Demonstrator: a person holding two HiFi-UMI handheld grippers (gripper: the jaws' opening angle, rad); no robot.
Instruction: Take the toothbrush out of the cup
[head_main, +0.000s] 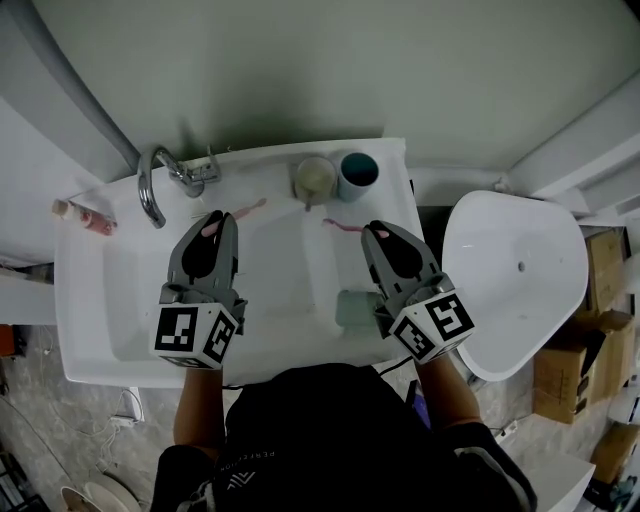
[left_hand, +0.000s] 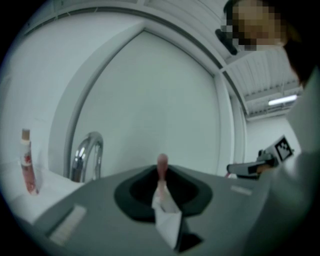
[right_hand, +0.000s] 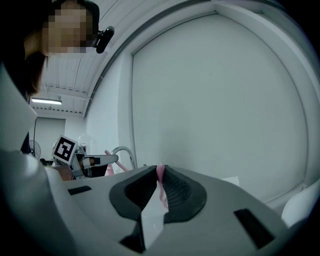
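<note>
Biggest thing here is the white ceramic sink (head_main: 95, 330) I'm standing over, with a white oval fixture (head_main: 515, 270) off to its right.

My left gripper (head_main: 215, 222) hangs over the left half of the basin. Its jaws are nearly together, pinched on a slim pink plastic toothbrush (head_main: 250, 206) whose free end sticks out toward the back ledge. My right gripper (head_main: 378, 232) sits over the right half in the same way – jaws squeezed onto a second pink toothbrush (head_main: 343, 226), which pokes out leftward from the tips. So neither brush is in a cup; both are in the air above the basin.

The curved chrome tap (head_main: 152, 190) is at the back left. On the back ledge, a cream round cup (head_main: 315, 178) and a teal round cup (head_main: 358, 172) stand side by side, touching – I can't tell what's inside either. A pale green rounded block (head_main: 352, 308) lies near the front rim, just beside my right gripper. A small pink-and-white tube (head_main: 85, 216) lies on the far left corner.
</note>
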